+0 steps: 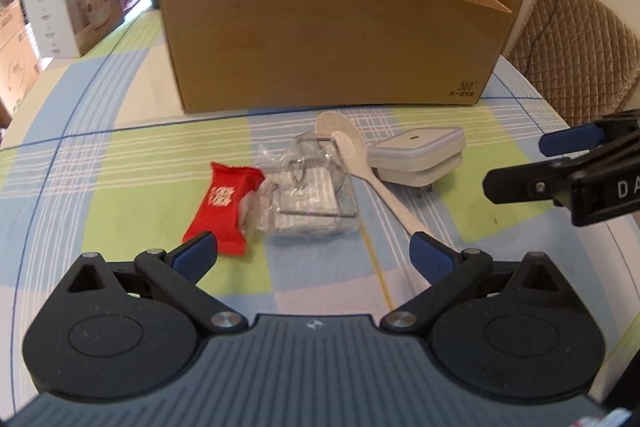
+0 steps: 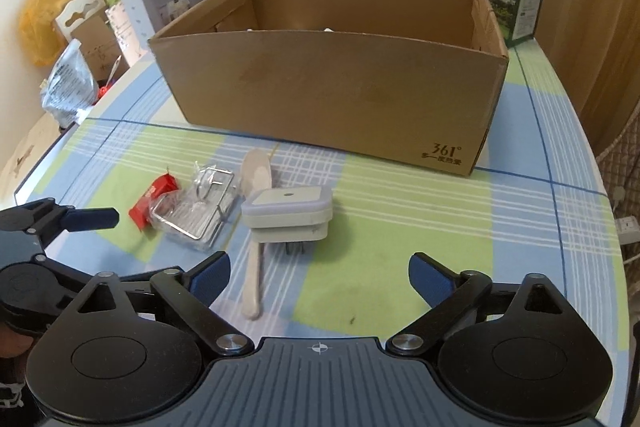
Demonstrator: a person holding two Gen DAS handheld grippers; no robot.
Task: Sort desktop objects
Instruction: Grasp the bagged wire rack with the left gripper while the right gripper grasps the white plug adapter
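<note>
Left wrist view first: the left gripper (image 1: 314, 254) is seen low in the frame with its blue-padded jaws spread wide, and nothing is held between them. Just past the fingertips, a small pile of stuff is laid out on the plaid tablecloth (image 1: 120, 163). A red snack packet (image 1: 224, 205) sits left of centre, touching a clear plastic pack (image 1: 304, 187) that looks to have a wire clip on it, though what it really is can't be made out. A white spoon (image 1: 360, 163) is propped with its bowl on the clear pack, its handle running down toward the right fingertip. A white square plug adapter (image 1: 418, 153) is found right of the spoon, prongs facing the camera. A big open cardboard box (image 1: 328, 39) fills the upper middle. The right gripper (image 1: 516, 165) pokes in from the right edge, jaws apart and empty.

Right wrist view: the right gripper (image 2: 320, 277) is at the bottom, jaws wide open, nothing gripped. The plug adapter (image 2: 286, 215) is centred just ahead of it, with the spoon (image 2: 256, 227) partly tucked under it. The clear pack (image 2: 200, 215) and the red packet (image 2: 154, 203) are left of that. The box (image 2: 332, 79) is behind, the 361° print at its lower right corner. The left gripper (image 2: 90, 219) shows at the left edge, only one finger clearly seen.
</note>
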